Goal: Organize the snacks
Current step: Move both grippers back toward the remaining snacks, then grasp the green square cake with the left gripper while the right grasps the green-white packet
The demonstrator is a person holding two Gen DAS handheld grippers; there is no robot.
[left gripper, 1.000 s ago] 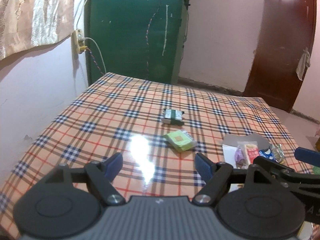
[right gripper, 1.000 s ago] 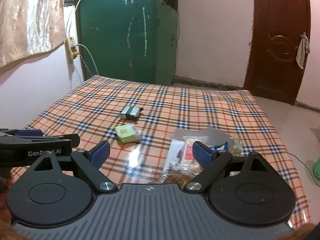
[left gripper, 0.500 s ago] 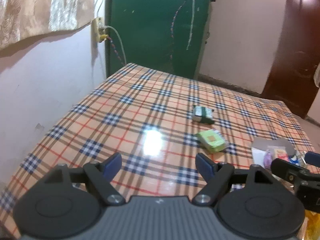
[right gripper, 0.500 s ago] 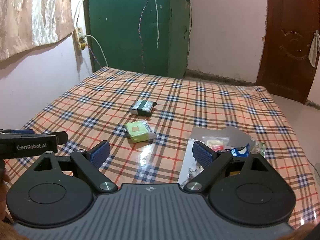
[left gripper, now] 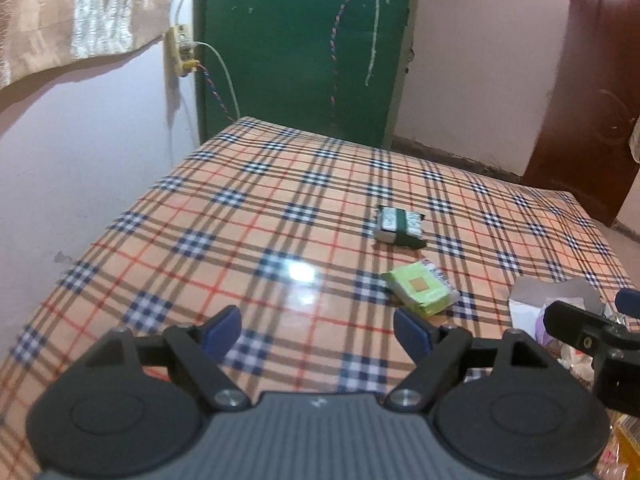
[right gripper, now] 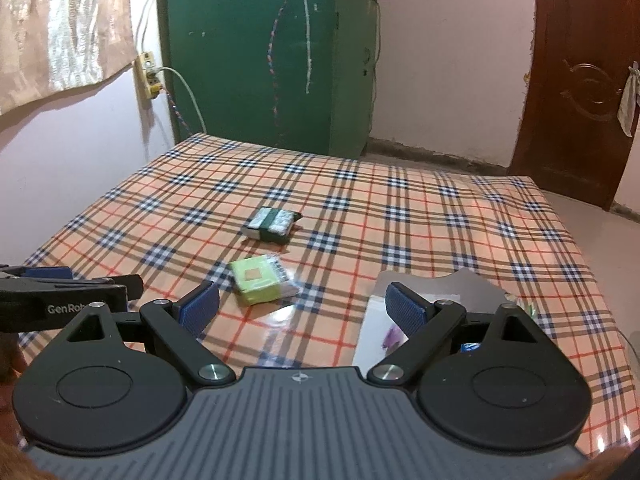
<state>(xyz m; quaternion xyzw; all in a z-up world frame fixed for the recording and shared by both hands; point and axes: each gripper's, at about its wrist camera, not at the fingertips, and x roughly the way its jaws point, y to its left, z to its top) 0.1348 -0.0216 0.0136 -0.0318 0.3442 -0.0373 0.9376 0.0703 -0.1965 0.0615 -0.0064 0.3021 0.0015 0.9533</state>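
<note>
A light green snack pack lies on the checked tablecloth. Beyond it lies a dark green and silver pack. My left gripper hovers over the cloth, its jaws opening, nothing between them; the light green pack sits just past its right fingertip. My right gripper is open and empty, close behind the light green pack. A grey and white box holding several small wrapped snacks stands at the right, partly hidden by the right finger.
A pink wall with a socket and cables runs along the cloth's left edge. A green cabinet stands at the far end, a brown door at the far right. The cloth's right edge drops to the floor.
Both grippers have moved forward and a little lower toward the packs, which look larger and nearer. The left jaws stand slightly wider. The packs and box have not moved.
</note>
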